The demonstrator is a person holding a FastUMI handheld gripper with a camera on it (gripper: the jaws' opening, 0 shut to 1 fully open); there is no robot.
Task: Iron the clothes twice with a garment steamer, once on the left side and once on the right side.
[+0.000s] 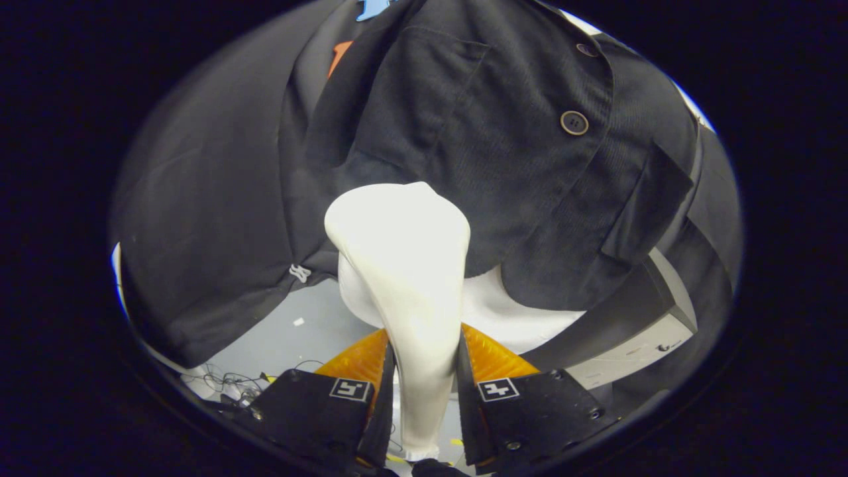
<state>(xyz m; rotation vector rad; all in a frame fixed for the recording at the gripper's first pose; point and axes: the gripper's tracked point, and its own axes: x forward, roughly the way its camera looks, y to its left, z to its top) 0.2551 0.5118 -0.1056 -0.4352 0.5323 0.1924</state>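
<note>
A white garment steamer [404, 265] stands upright between my fingers, its handle clamped by both pads. My gripper [424, 361] is shut on that handle. The steamer's wide head rests against the lower front of a dark buttoned jacket [477, 132], just left of the button line. Two buttons [574, 122] show on the jacket's overlapping front panel, and a pocket flap [652, 199] hangs to the right. A white form [523, 318] shows below the jacket's hem, behind the steamer.
A dark sleeve or cloth [205, 218] hangs left of the steamer with a small white tag [299, 273] at its edge. Grey floor [298, 331] with loose cables [225, 383] lies below. A grey box-like stand [652, 338] sits at the lower right.
</note>
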